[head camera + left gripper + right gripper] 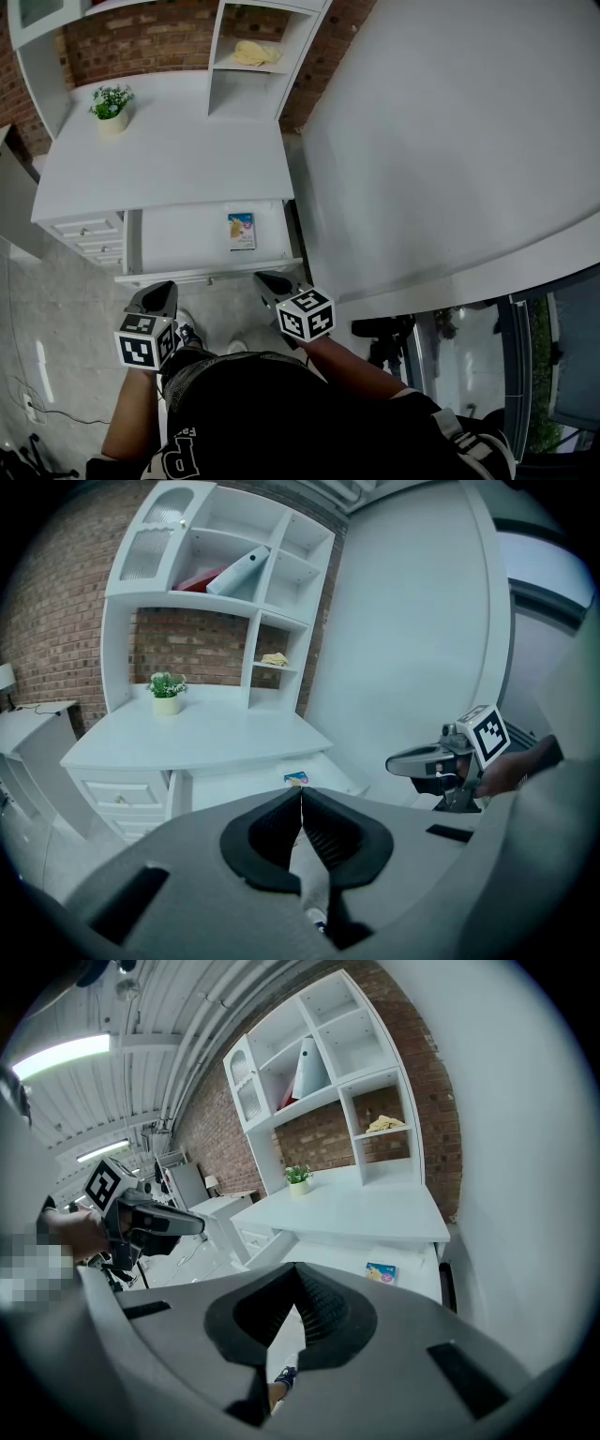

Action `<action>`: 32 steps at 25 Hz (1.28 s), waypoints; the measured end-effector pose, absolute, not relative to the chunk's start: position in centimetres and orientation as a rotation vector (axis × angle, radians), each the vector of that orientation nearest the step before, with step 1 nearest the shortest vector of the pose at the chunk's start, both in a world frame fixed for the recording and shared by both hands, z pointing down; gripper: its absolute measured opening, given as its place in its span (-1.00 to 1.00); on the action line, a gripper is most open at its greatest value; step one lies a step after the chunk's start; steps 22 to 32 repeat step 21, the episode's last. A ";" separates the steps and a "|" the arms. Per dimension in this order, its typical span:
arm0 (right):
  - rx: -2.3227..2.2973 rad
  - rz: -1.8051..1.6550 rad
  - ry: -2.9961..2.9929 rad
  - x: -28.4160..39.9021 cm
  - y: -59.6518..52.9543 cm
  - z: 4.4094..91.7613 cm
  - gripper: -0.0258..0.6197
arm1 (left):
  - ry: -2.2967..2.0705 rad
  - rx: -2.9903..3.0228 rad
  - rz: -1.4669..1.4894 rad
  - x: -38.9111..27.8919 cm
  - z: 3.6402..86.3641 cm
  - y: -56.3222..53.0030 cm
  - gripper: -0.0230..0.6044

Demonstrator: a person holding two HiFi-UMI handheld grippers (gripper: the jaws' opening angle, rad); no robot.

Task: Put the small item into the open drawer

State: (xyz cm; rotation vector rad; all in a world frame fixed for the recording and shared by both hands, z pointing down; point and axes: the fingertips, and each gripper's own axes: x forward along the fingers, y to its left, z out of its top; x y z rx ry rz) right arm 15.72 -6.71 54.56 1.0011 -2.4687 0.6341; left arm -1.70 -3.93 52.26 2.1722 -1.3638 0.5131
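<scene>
The small item is a flat printed packet lying inside the open drawer, on the drawer bottom, right of the drawer's middle and short of its right wall. It is also visible in the left gripper view and in the right gripper view, lying flat and clear of both grippers. The drawer is pulled out from under the top of a white desk. A stack of small drawers is to the left of the open drawer. A potted plant stands on the desk top near its rear left corner. A white shelf unit rises at the rear of the desk against a brick wall, and one of its compartments holds a yellow object. The left gripper is held in front of the drawer's front panel, over the floor; its jaws are closed together with nothing between them. The right gripper is held beside it, near the right end of the front panel; its jaws are likewise closed and empty.
</scene>
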 end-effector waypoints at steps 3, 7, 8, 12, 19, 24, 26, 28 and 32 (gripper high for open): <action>1.000 0.636 -2.467 15.8 -6.8 54.6 -0.91 | -1.365 2.174 0.511 -1.6 52.2 -4.1 -0.87; 0.998 0.638 -2.462 15.9 -6.8 54.7 -0.91 | -1.363 2.177 0.519 -1.6 52.3 -4.2 -0.87; 0.997 0.638 -2.461 16.0 -6.9 54.8 -0.91 | -1.363 2.178 0.517 -1.5 52.2 -4.3 -0.87; 0.993 0.645 -2.460 16.0 -7.1 54.9 -0.91 | -1.363 2.180 0.514 -1.4 52.2 -4.4 -0.87; 0.987 0.649 -2.460 15.9 -7.4 54.9 -0.91 | -1.364 2.172 0.535 -1.6 52.4 -4.6 -0.87; 0.988 0.652 -2.460 15.9 -7.6 55.0 -0.91 | -1.363 2.166 0.549 -1.7 52.7 -4.7 -0.87; 0.988 0.652 -2.460 15.9 -7.6 55.0 -0.91 | -1.363 2.166 0.549 -1.7 52.7 -4.7 -0.87; 0.988 0.652 -2.460 15.9 -7.6 55.0 -0.91 | -1.363 2.166 0.549 -1.7 52.7 -4.7 -0.87; 0.988 0.652 -2.460 15.9 -7.6 55.0 -0.91 | -1.363 2.166 0.549 -1.7 52.7 -4.7 -0.87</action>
